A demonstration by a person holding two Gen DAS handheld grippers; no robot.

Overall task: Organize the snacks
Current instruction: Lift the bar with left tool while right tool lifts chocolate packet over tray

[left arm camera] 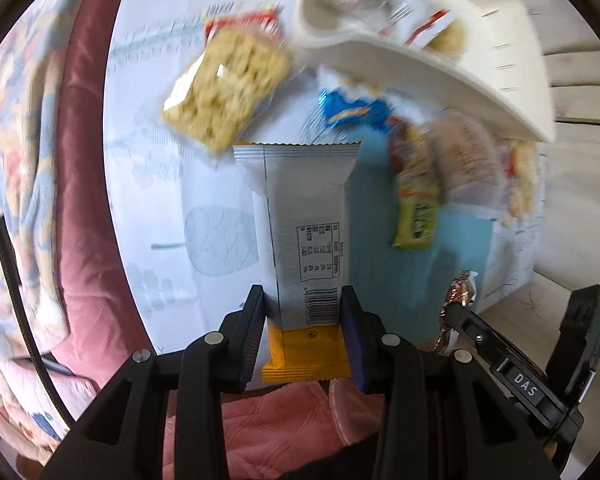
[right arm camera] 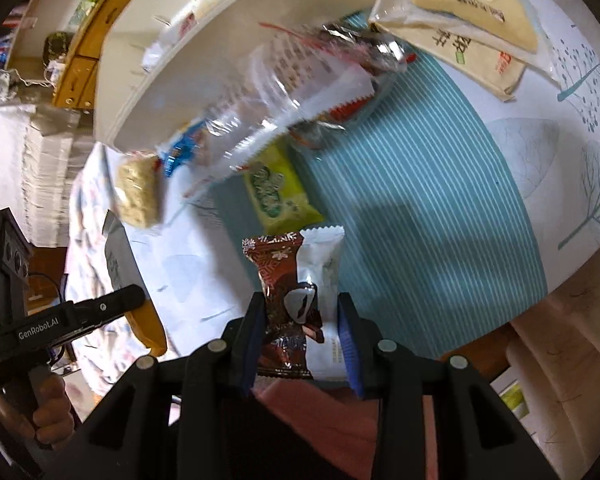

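Observation:
My left gripper is shut on a silver and orange snack bar, which stands upright between the blue pads above the table. In the right wrist view my right gripper is shut on a brown and white snack packet, lifted over the teal striped mat. A white storage basket with a few snacks inside sits beyond both. Loose snacks lie on the table: a rice cracker pack, a blue packet and a green packet.
The left gripper with its bar shows at the left of the right wrist view, a hand on its handle. Flat cream-coloured packs lie far right. A pink quilted cloth borders the table's left side. The table edge drops off at right.

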